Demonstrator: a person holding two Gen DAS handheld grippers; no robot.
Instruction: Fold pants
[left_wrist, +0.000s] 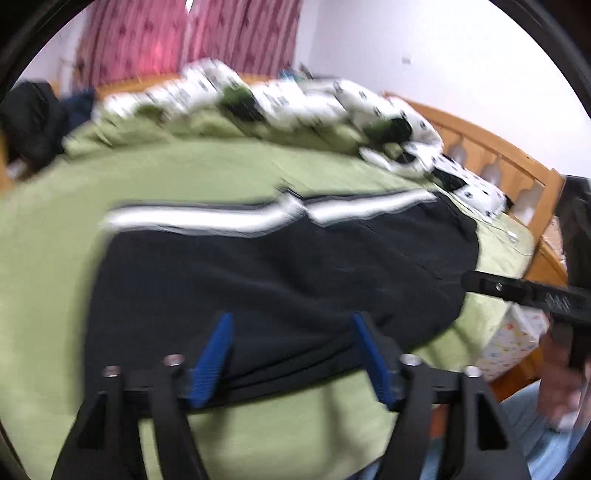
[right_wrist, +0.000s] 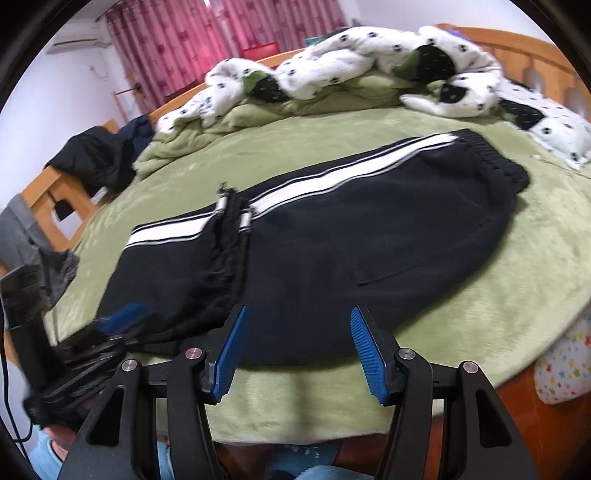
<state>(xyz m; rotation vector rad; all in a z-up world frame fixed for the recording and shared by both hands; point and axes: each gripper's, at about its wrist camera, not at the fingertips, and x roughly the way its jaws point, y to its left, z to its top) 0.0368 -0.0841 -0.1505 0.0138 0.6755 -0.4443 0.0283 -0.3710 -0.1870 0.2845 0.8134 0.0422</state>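
Black pants (right_wrist: 369, 236) with white side stripes lie flat on the green bed cover (right_wrist: 517, 280). The waistband (right_wrist: 491, 158) is at the right, and the leg ends (right_wrist: 232, 214) are folded back over the middle. My right gripper (right_wrist: 298, 310) hovers open over the pants' near edge with nothing between its blue pads. In the blurred left wrist view the pants (left_wrist: 277, 266) fill the middle. My left gripper (left_wrist: 291, 321) stands open above their near edge, and nothing shows between its pads. It also appears blurred at the left of the right wrist view.
A crumpled white duvet (right_wrist: 351, 70) with dark prints is heaped along the far side of the bed. A wooden bed frame (left_wrist: 491, 147) runs behind it, with dark clothes (right_wrist: 92, 155) on its left end. A star-patterned cloth (right_wrist: 565, 365) hangs at the right. The person's jeans (right_wrist: 321, 472) show below.
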